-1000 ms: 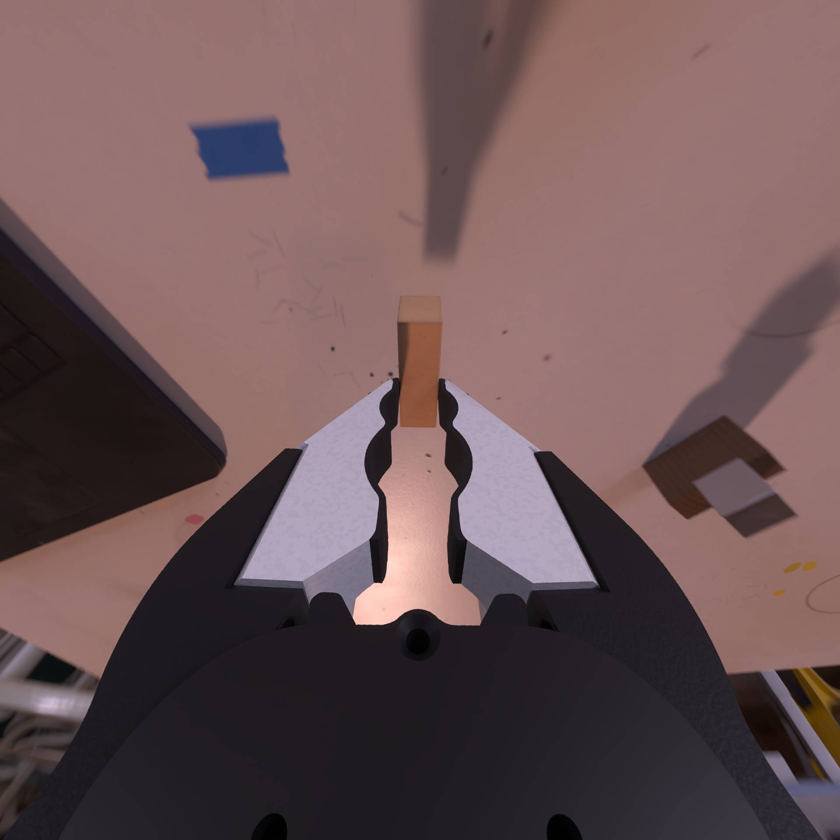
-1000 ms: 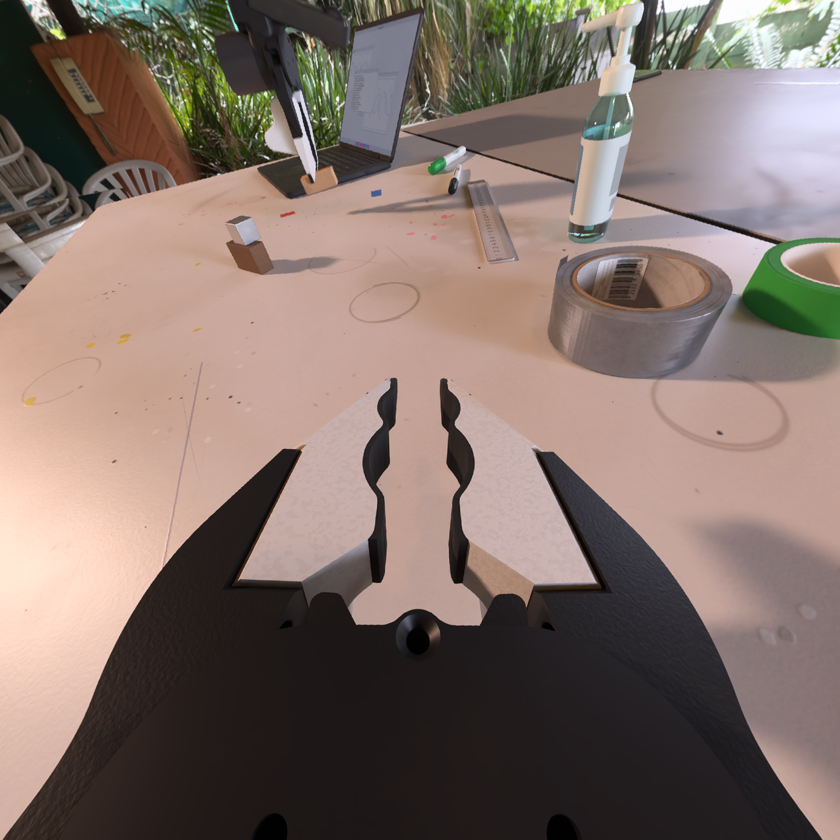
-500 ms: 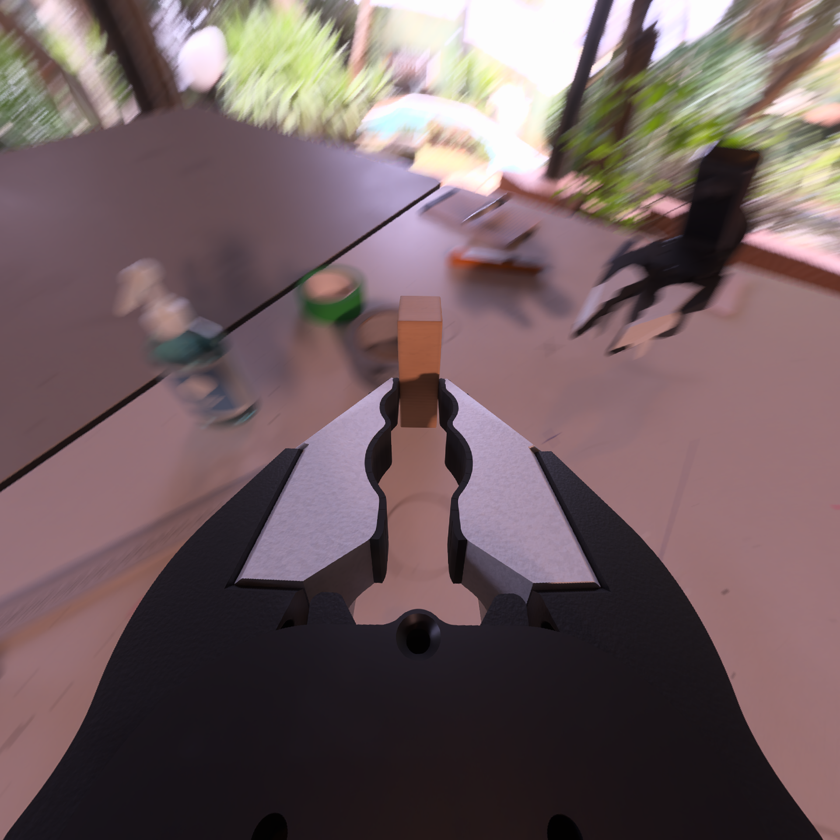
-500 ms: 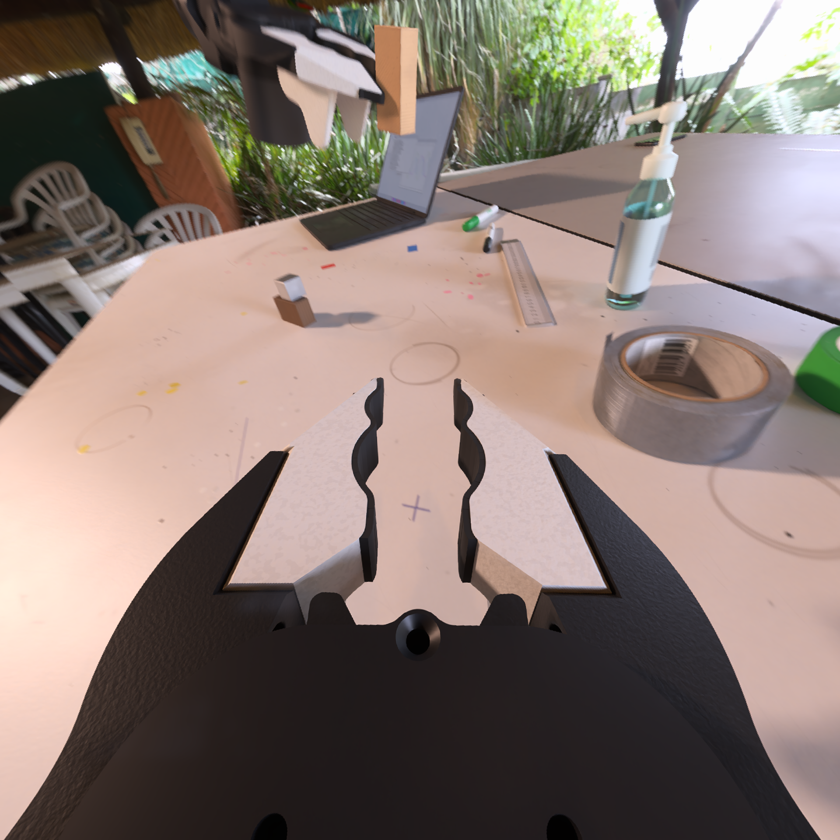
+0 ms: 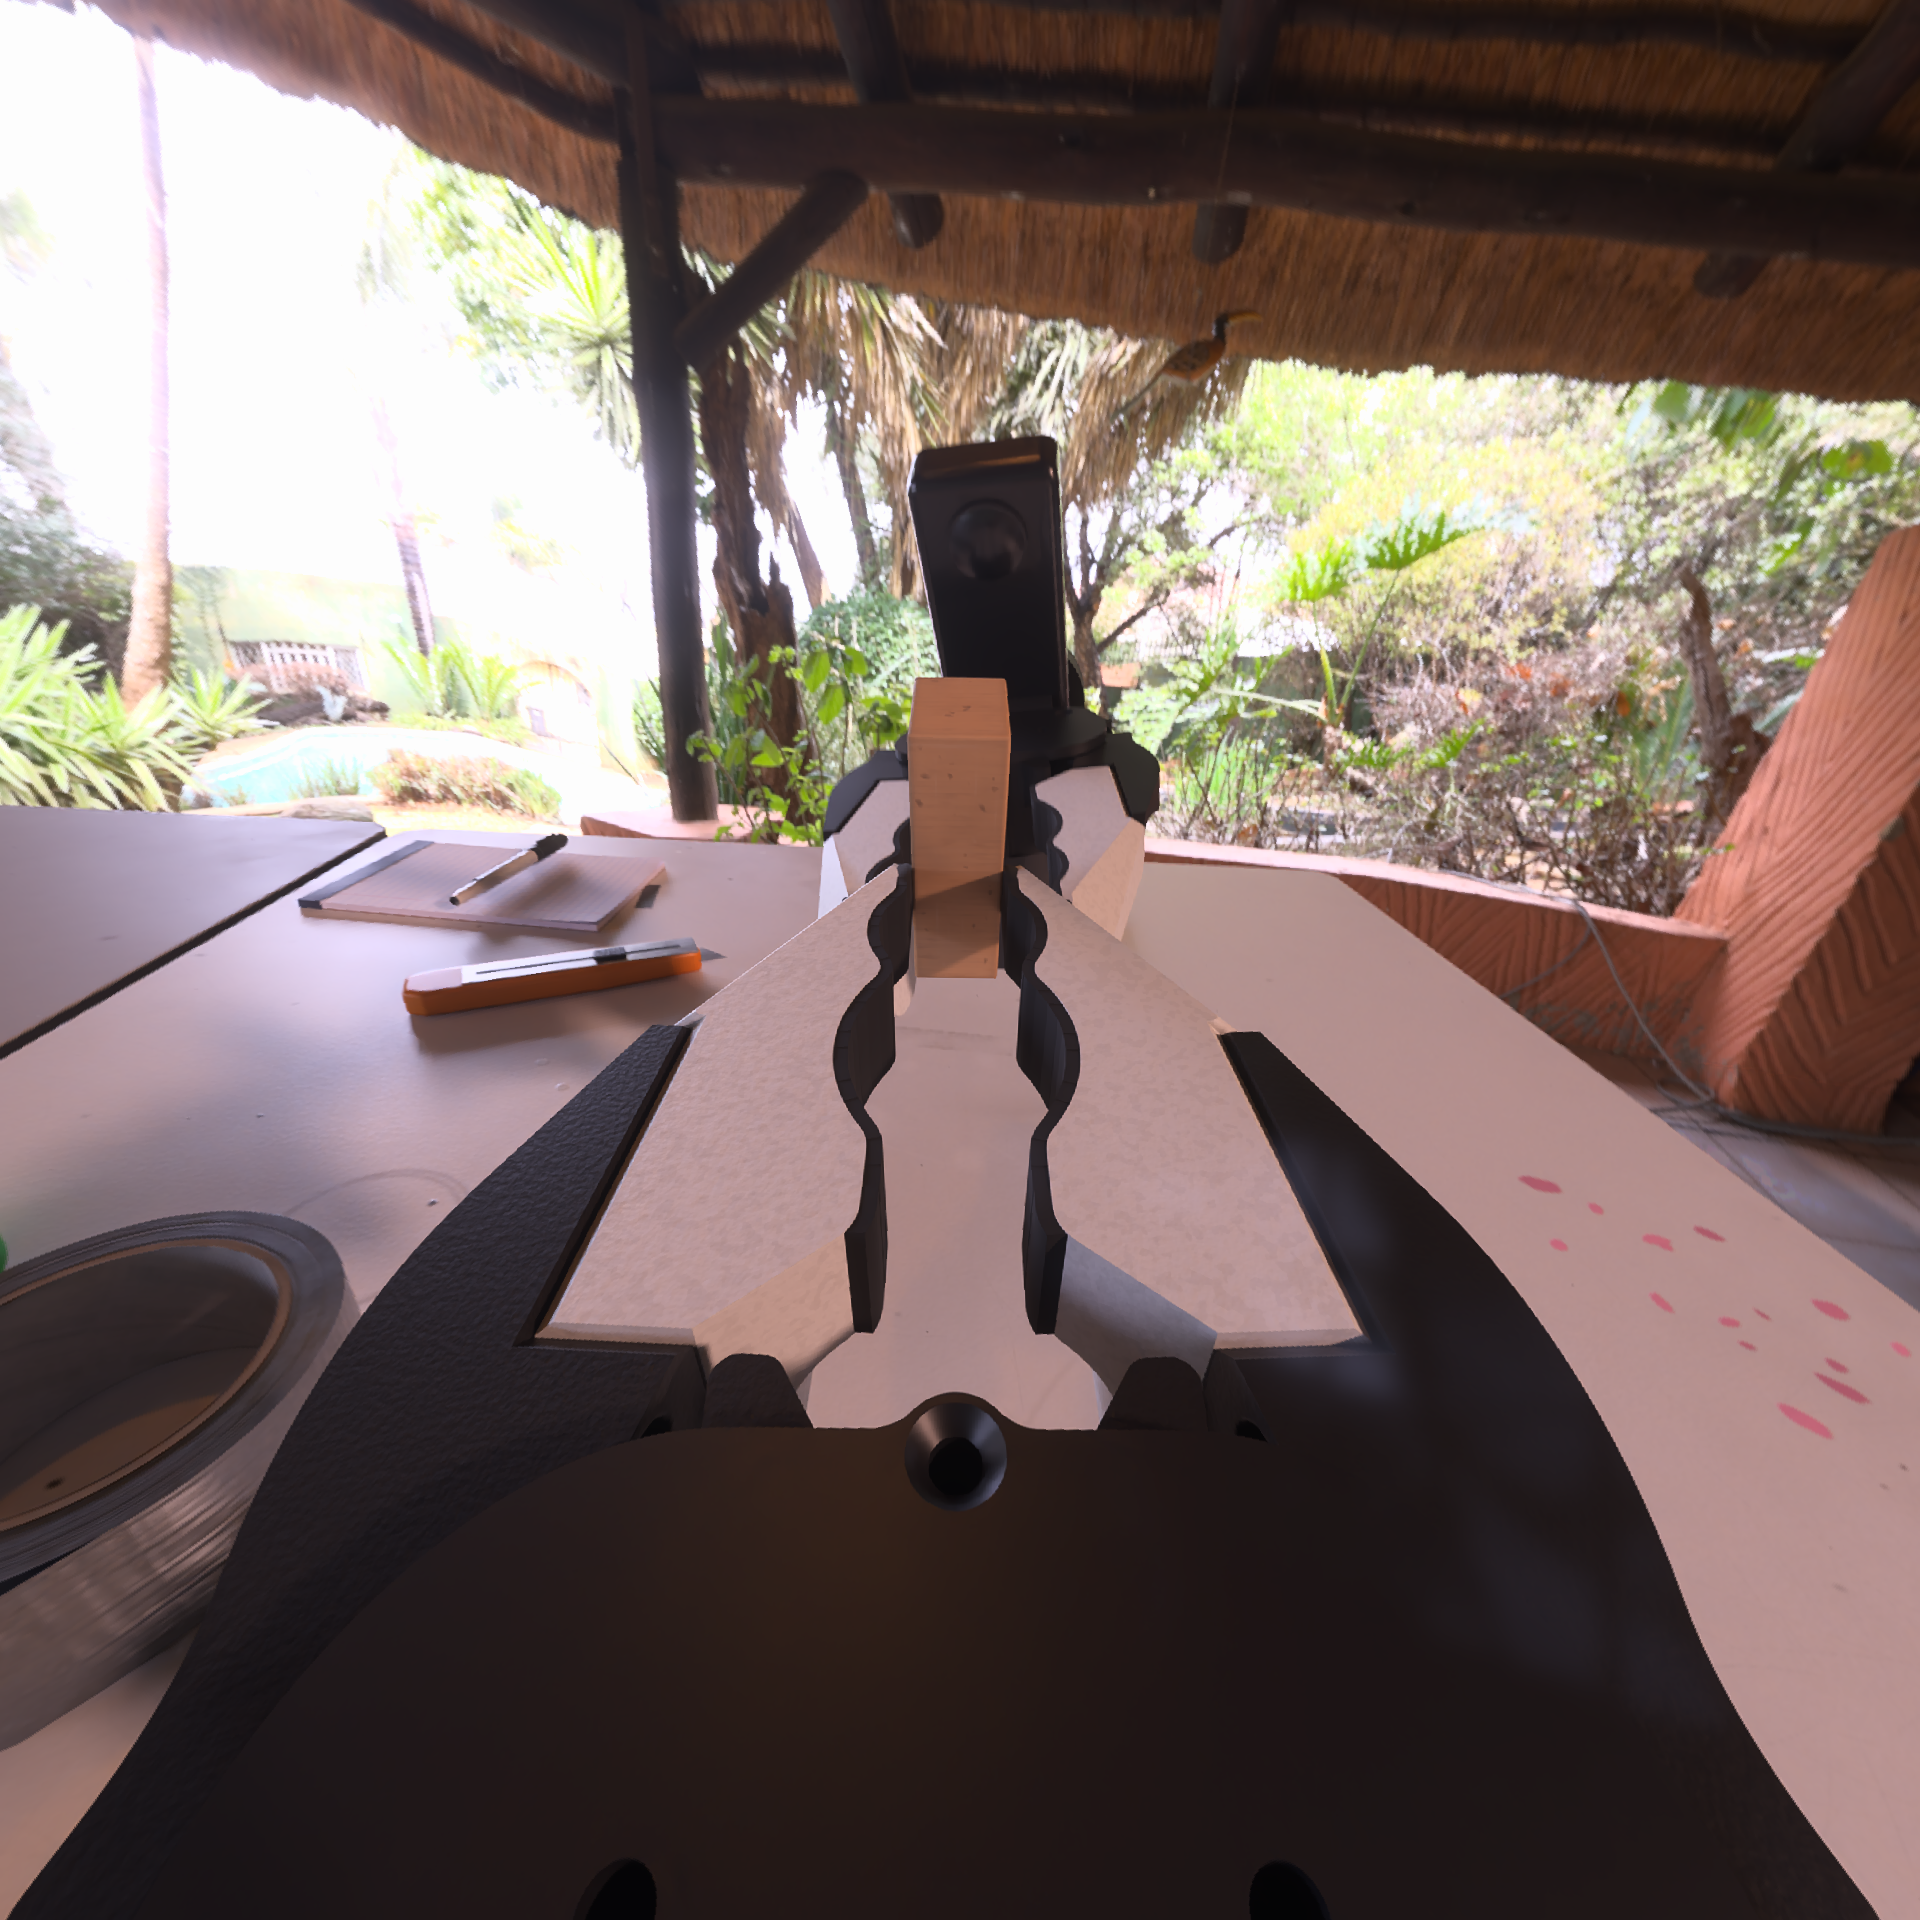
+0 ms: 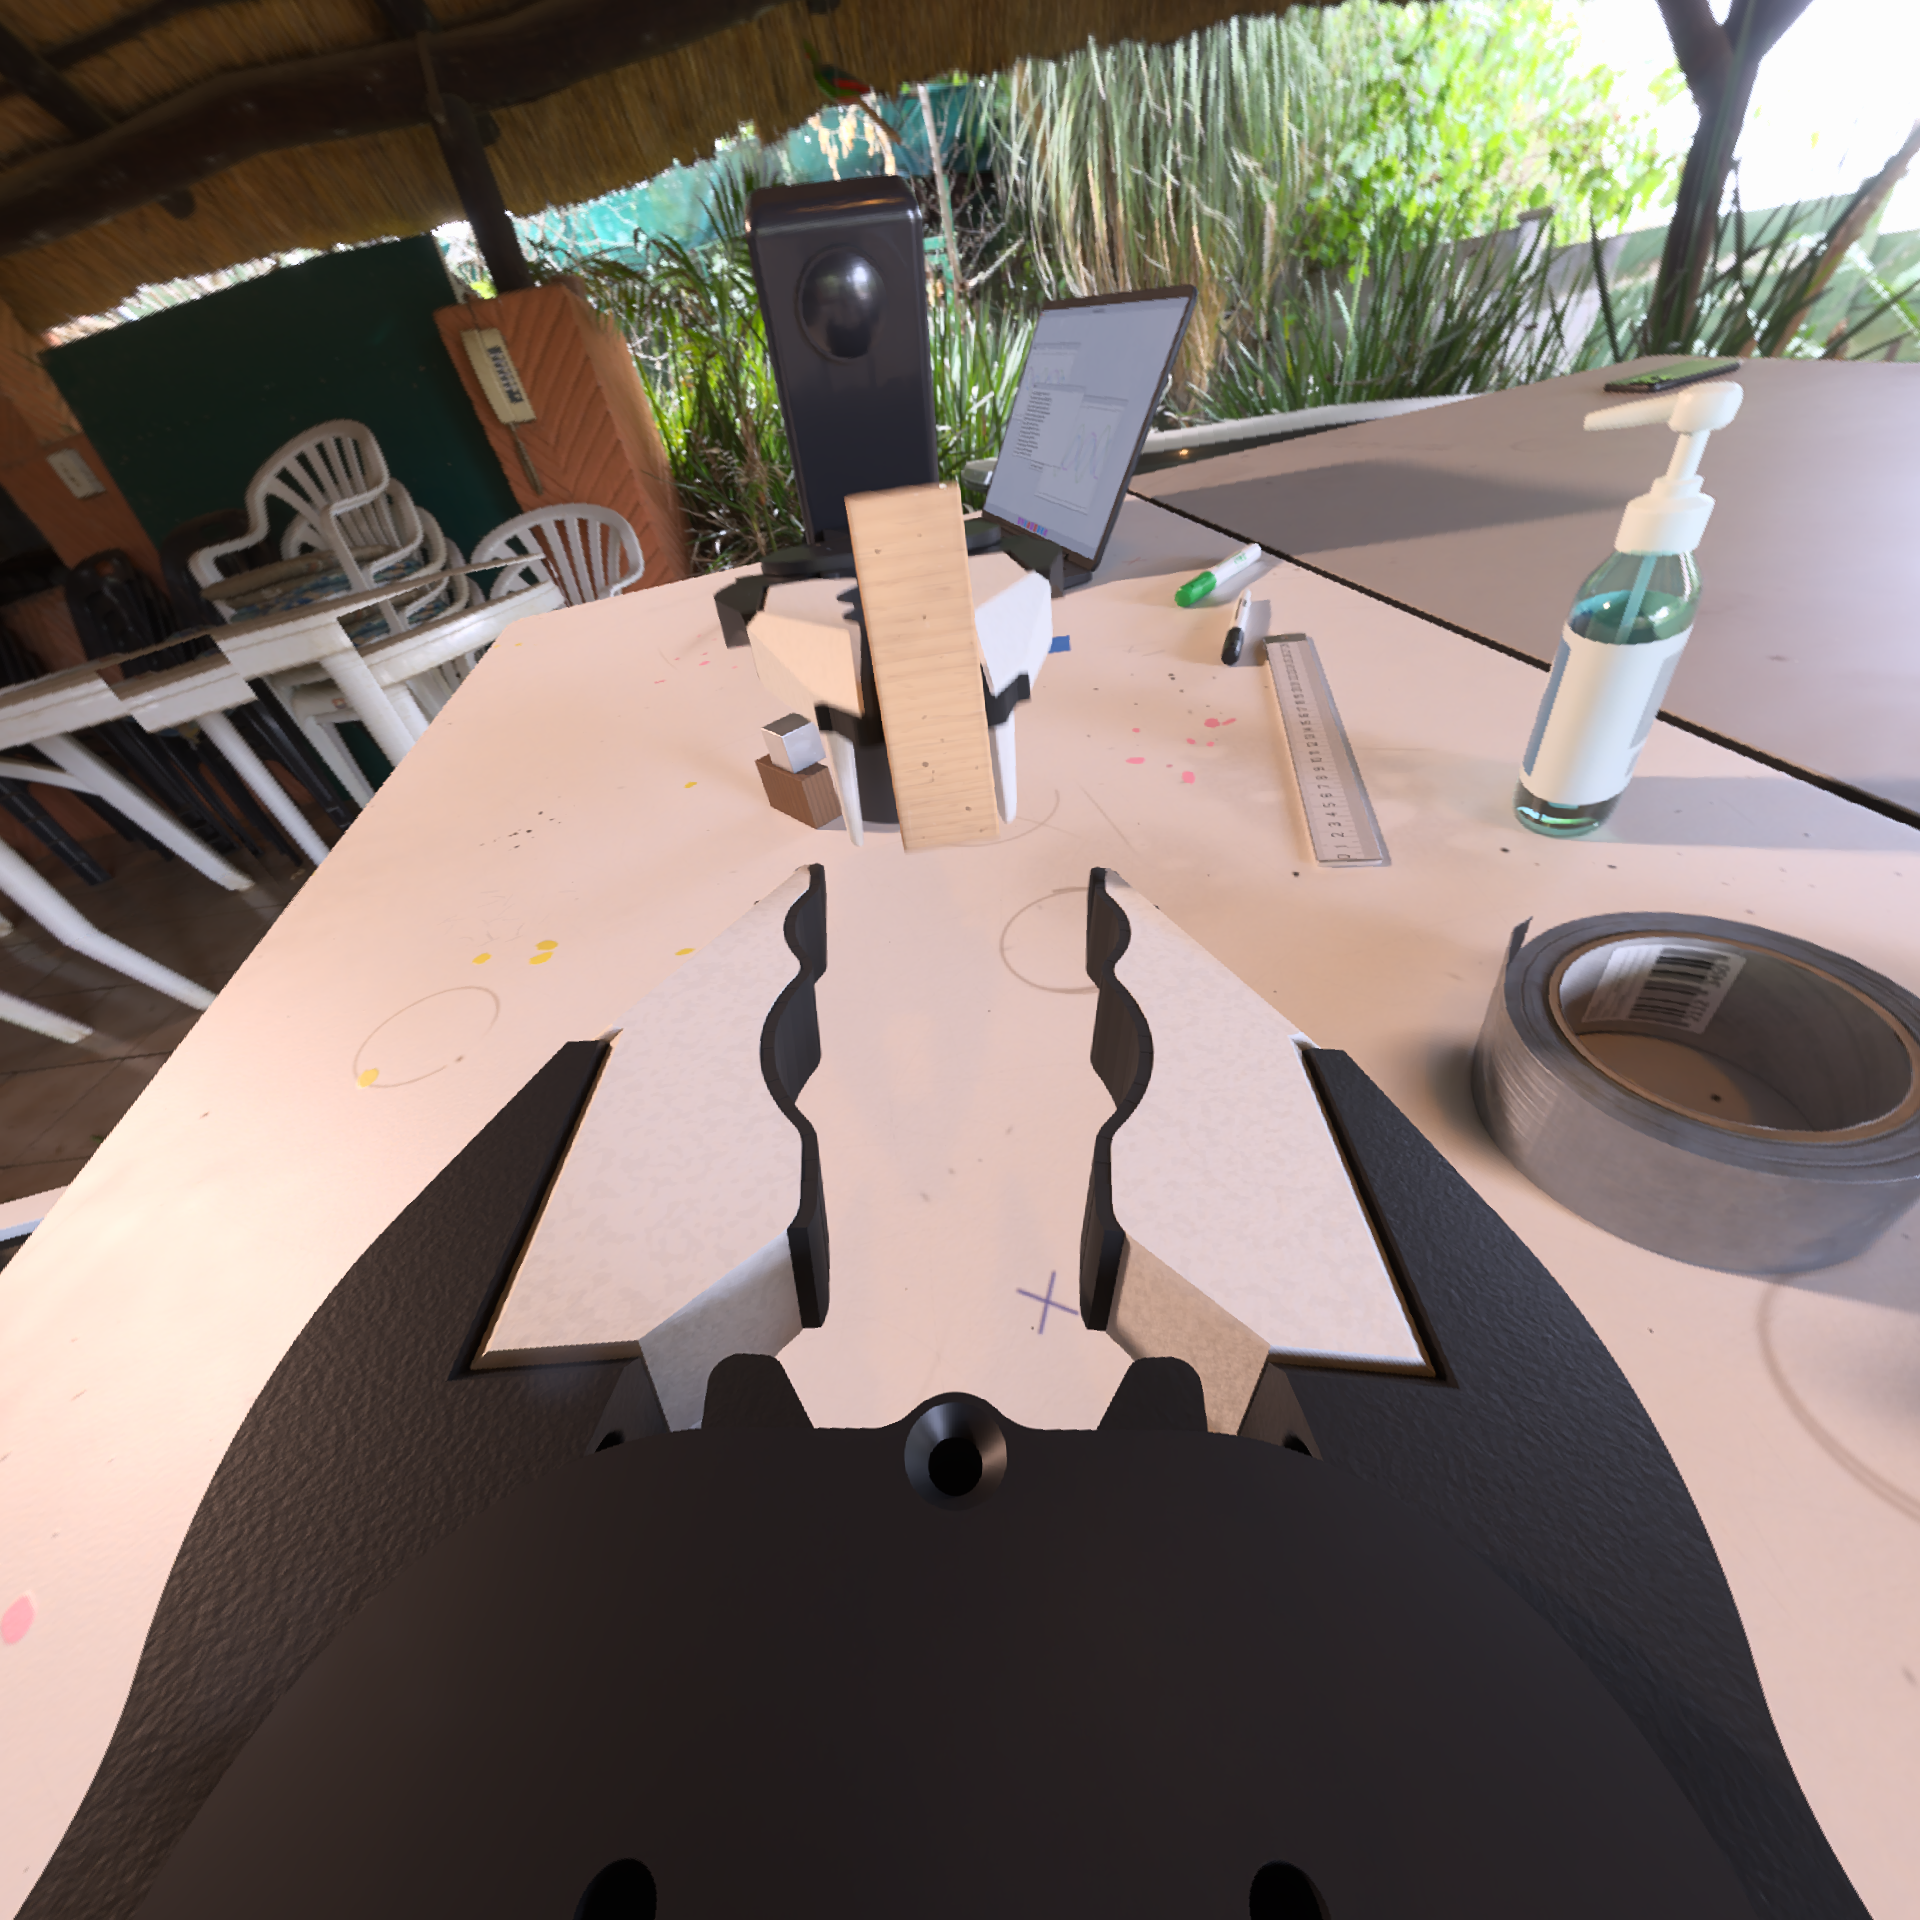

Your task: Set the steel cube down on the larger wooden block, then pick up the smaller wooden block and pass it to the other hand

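Counter (image 6: pixel 623 935): big and pale, with small paint dots and pencil rings on it.
Laptop (image 6: pixel 1081 426): open, at the far edge of the counter in the right wrist view.
Grey tape roll (image 6: pixel 1704 1153): lies flat by the right edge in that view.
Left gripper (image 5: pixel 956 904): its fingers (image 5: pixel 748 1122) are closed tight on the smaller wooden block and hold it up in the air over the counter.
Right gripper (image 6: pixel 954 883): its fingers (image 6: pixel 665 1153) are spread wide with nothing in them. It faces the left gripper, and the block hangs just past its tips.
Smaller wooden block (image 5: pixel 958 821): light wood, standing tall, pinched near its bottom end, not touching the counter.
Larger wooden block (image 6: pixel 798 792): dark brown, sitting on the counter toward the far left corner in the right wrist view.
Steel cube (image 6: pixel 788 742): shiny grey, resting on top of the larger wooden block.
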Robot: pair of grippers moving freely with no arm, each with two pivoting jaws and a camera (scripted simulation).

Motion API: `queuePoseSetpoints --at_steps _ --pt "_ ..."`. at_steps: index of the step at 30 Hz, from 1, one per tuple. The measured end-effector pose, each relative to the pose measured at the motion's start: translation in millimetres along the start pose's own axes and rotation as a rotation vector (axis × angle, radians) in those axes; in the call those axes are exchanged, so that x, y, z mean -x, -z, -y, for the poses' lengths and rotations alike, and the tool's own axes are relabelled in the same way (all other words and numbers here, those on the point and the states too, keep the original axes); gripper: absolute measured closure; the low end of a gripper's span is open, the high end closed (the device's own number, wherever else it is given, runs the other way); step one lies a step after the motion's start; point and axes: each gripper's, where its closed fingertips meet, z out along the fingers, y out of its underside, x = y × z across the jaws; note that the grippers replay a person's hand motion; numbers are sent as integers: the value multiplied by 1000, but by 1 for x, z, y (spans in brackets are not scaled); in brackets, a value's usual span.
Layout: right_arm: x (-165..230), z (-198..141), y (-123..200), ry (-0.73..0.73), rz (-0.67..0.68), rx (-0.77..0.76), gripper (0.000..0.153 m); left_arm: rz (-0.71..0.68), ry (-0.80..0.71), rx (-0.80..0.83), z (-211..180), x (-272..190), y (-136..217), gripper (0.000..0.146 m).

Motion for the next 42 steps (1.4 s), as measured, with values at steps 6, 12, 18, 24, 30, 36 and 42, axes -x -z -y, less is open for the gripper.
queuePoseSetpoints --at_steps 6,12,18,24,30,36,42 --pt "5 -3 0 48 23 11 126 -22 -8 44 -17 -5 -10 129" --pt "3 -19 2 86 12 113 134 -13 -16 101 -32 -6 -11 129" --pt "-7 -50 13 164 -28 321 135 36 -44 243 -47 0 -5 100" --pt "-12 -75 22 305 -43 557 135 66 -169 477 -75 -1 -9 100" --pt "-14 -85 25 378 -40 665 135 71 -249 616 -97 -1 -11 110" --pt "-18 -85 28 390 -42 684 135 110 -278 644 -104 4 -9 124" --pt "-21 -91 30 399 -36 716 135 108 -242 625 -104 4 -10 124"
